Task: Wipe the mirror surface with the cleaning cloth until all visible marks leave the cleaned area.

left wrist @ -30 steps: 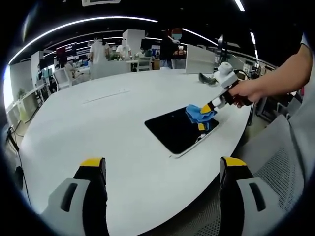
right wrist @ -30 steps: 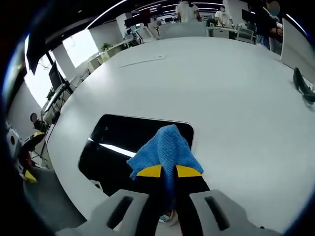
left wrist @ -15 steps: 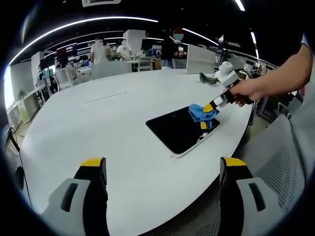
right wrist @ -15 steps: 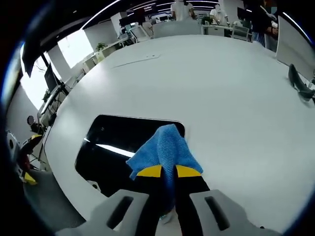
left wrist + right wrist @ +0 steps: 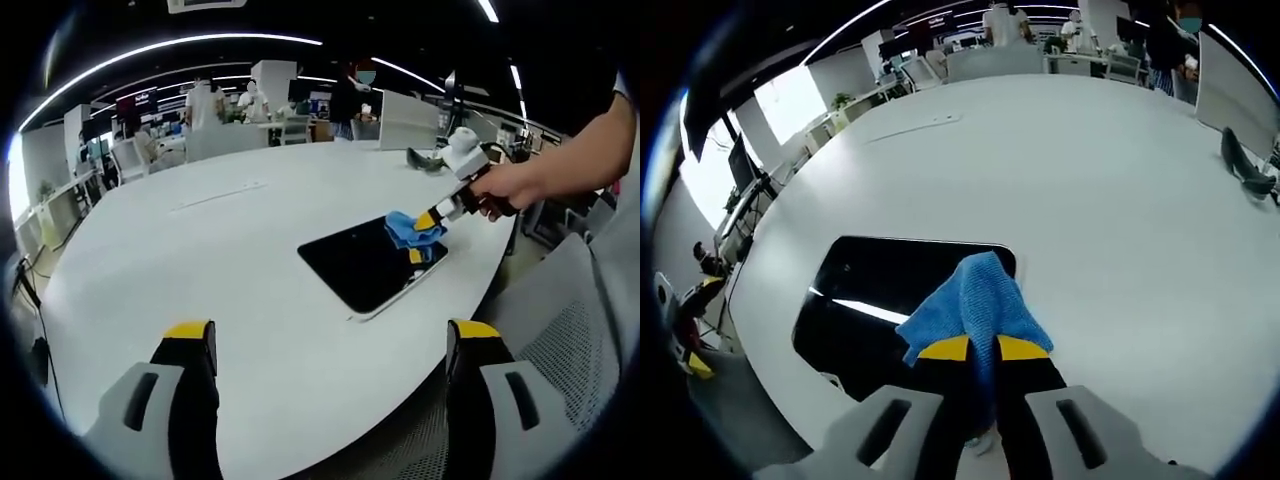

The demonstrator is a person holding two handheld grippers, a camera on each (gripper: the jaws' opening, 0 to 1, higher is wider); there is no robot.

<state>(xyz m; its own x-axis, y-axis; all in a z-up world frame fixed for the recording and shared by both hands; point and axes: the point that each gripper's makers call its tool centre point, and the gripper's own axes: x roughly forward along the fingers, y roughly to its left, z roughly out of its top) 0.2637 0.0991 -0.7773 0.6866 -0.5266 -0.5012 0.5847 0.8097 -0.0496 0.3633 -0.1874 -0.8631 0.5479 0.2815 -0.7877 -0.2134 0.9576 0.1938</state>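
Right gripper (image 5: 983,347) pinching blue cloth (image 5: 972,305), jaws pressed together on it; cloth down on the mirror (image 5: 890,300) at its corner nearest the tabletop's (image 5: 1060,180) near-right edge. In the left gripper view, cloth (image 5: 413,229) and right gripper (image 5: 432,214) sit at the mirror's (image 5: 365,263) far right corner, hand (image 5: 497,187) behind. Mirror lying flat near the tabletop (image 5: 200,280) edge, long axis running from that corner away toward the left gripper's side. Unwiped glass lies ahead and left of the cloth in the right gripper view, so next stroke probably goes along the long axis. Left gripper (image 5: 330,345) spread wide, holding nothing, hovering well apart from the mirror, farther off than the right. Open tabletop all round on the far side; near side close to table edge, so little room there. Marks on glass too small to tell.
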